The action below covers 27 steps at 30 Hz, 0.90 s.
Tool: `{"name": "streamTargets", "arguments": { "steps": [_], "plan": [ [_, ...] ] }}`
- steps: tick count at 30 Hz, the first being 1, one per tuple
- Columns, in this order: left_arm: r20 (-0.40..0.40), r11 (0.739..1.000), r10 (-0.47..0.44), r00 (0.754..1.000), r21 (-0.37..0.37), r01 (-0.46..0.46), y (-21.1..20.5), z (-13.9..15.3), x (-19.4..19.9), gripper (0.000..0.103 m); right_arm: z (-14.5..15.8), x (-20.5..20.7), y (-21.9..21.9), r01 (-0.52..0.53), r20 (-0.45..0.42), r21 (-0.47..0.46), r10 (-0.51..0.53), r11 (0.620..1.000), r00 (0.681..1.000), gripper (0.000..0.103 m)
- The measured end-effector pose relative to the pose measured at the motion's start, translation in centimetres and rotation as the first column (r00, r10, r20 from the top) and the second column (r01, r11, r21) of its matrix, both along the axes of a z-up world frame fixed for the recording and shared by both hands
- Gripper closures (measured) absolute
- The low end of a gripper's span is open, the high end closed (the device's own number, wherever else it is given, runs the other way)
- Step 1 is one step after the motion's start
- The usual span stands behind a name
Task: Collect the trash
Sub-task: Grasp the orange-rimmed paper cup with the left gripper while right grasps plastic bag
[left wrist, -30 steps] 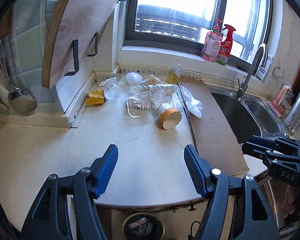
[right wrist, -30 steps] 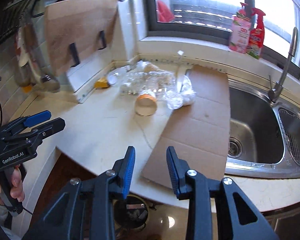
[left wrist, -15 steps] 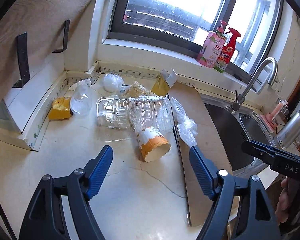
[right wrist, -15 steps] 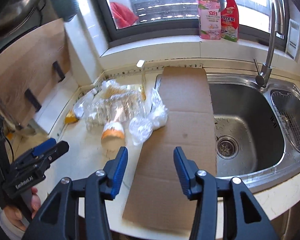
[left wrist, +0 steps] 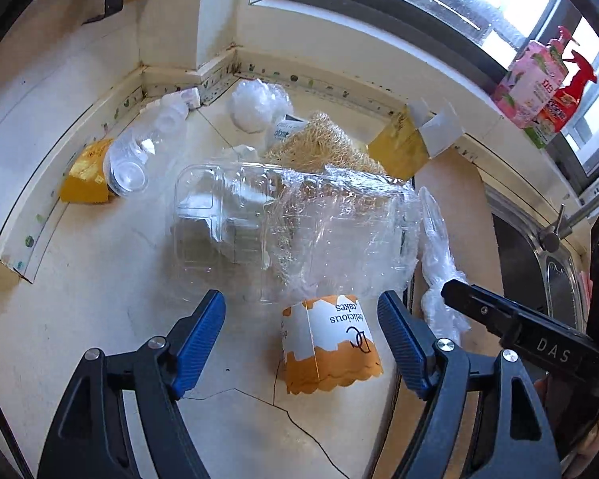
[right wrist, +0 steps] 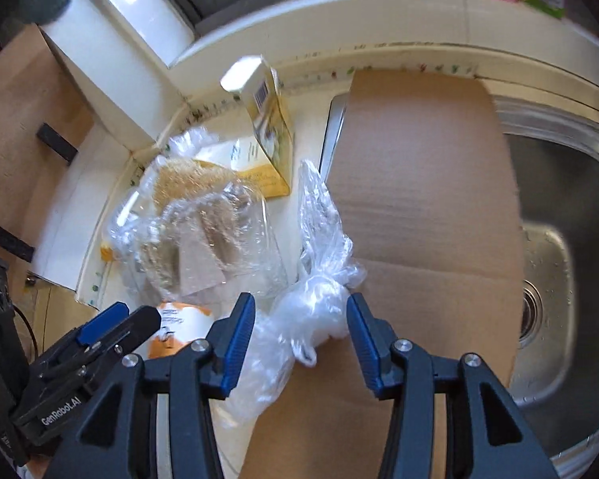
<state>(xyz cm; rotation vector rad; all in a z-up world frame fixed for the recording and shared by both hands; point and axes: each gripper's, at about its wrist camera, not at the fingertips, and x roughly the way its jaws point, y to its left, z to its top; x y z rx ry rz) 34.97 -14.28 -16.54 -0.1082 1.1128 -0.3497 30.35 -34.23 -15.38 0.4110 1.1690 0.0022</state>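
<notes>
Cream counter [left wrist: 80,299] under a bright window carries the trash pile, with a cardboard sheet [right wrist: 427,199] lying partly over the sink [right wrist: 559,207]. Left gripper [left wrist: 301,325] is spread wide and holds nothing; its fingers flank the orange paper cup [left wrist: 331,343], which lies on its side against a clear clamshell tray [left wrist: 223,231] and crumpled film [left wrist: 347,223]. Right gripper [right wrist: 301,325] is also wide open and empty, its fingers either side of a knotted plastic bag [right wrist: 319,303] at the cardboard's edge; whether the pads touch the bag is hard to tell through the blur. Further back sit a yellow carton [right wrist: 273,139], a small bottle [left wrist: 139,155] and a yellow wrapper [left wrist: 84,175].

Risks, as I judge them: the cup is thin and may crush or roll away as the fingers close. Film draped over its far end could drag the tray along. The bag is slippery and loose, so a pinch may catch only a fold and let it slide out, or shift the cardboard.
</notes>
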Motion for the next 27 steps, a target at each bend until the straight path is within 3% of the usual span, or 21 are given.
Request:
{"name": "streamTargets", "arguments": {
  "steps": [3,7,9,11,12,21,27],
  "plan": [
    [-0.037,1.0,0.02,0.999,0.022,-0.019,-1.0,-1.2,0.5,0.026,-1.2,0.6,0.1,-0.051,-0.001,0.009,0.051,0.999,0.999,0.055],
    [-0.068,0.998,0.022,0.997,0.063,-0.018,-2.0,-2.5,0.2,0.026,-1.5,0.5,0.1,-0.106,0.058,0.002,0.106,0.994,0.993,0.064],
    [-0.068,0.996,0.028,0.997,0.087,-0.022,-2.2,-3.0,0.0,0.032,-1.6,0.6,0.1,-0.131,0.07,-0.005,0.131,0.991,0.989,0.066],
    [-0.074,0.995,0.033,0.997,0.095,-0.026,-2.3,-3.3,-0.4,0.048,-1.6,0.6,-0.1,-0.147,0.075,0.001,0.147,0.989,0.986,0.069],
    [-0.078,0.995,0.035,0.996,0.094,-0.028,-2.2,-3.5,-0.5,0.05,-1.6,0.6,-0.2,-0.151,0.077,0.016,0.15,0.988,0.986,0.07],
    [-0.015,0.993,0.063,0.998,0.103,-0.061,-0.4,-1.4,-2.9,0.051,-0.2,-1.0,-0.8,-0.169,0.118,0.111,0.156,0.979,0.981,0.072],
    [0.004,0.992,0.103,0.995,0.071,-0.103,1.5,0.2,-5.4,0.052,1.0,-2.5,-1.3,-0.14,0.146,0.148,0.118,0.979,0.982,0.072]
  ]
}}
